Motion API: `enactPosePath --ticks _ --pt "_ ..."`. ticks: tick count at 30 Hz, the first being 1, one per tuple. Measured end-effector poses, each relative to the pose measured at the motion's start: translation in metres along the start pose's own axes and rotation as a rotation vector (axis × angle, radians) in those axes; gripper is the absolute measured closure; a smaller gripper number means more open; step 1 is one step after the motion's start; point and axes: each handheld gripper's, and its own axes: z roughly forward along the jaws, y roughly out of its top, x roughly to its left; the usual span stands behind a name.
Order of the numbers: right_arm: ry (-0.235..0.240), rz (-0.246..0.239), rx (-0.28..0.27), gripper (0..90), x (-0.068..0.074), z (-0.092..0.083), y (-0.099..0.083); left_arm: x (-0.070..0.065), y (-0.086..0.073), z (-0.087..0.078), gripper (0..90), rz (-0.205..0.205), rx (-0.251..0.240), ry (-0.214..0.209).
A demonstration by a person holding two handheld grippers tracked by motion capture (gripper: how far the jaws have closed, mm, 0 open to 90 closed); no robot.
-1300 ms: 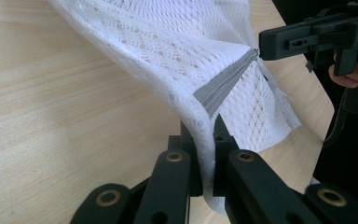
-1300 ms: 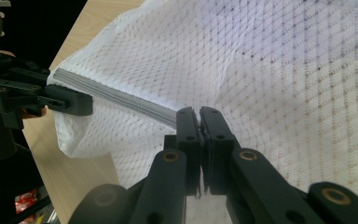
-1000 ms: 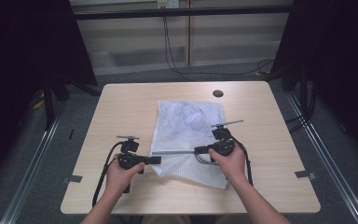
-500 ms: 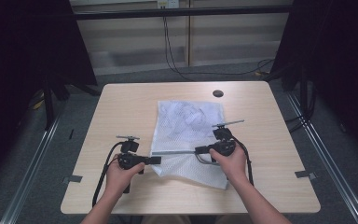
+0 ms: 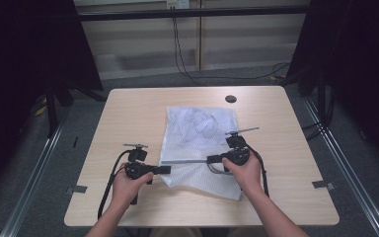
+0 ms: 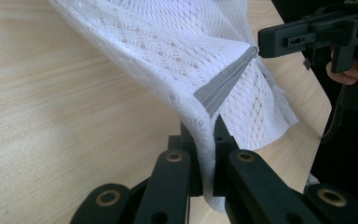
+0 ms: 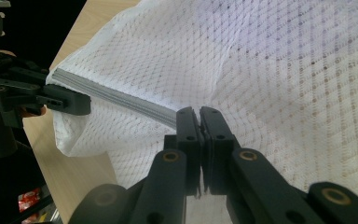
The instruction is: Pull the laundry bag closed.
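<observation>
- Left gripper, lower left of centre in the high view: jaws pressed together on the near-left edge of the mesh laundry bag. The left gripper view shows the white netting folded between the two black jaws, with the grey band's end just above them.
- Grey zipper band: runs level between the two grippers across the lower middle of the high view, pulled taut and straight. In the left gripper view it rises as a grey strip toward the upper right, where the other gripper holds its far end.
- Bag itself: lies flat on the pale wooden table, centre of the frame, its far part wrinkled with some darker patterning showing through; I cannot tell what that is.
- Right gripper, right of centre: jaws closed on the band's right end. In the right gripper view the band leads away to the left, toward the other gripper at the left edge.
- Handling, as I judge it: very light, limp, open weave. It will sag and bunch wherever unsupported, and netting may snag on jaw corners. The sewn grey band is the firmest part, so best gripped there at both ends, as here; pinching bare mesh risks slipping or stretching.
</observation>
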Motion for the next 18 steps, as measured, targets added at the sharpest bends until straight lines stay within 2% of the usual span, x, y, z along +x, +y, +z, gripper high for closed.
enactPosePath --ticks 15,18 --pt "0.004 -0.003 -0.002 86.9 -0.0010 -0.0018 -0.0003 -0.0012 -0.0003 0.0004 89.2 -0.007 0.001 -0.001" --pt "-0.020 -0.005 0.000 87.0 -0.0031 -0.0032 -0.0007 0.0007 0.0001 -0.0022 89.2 -0.014 -0.001 -0.002"
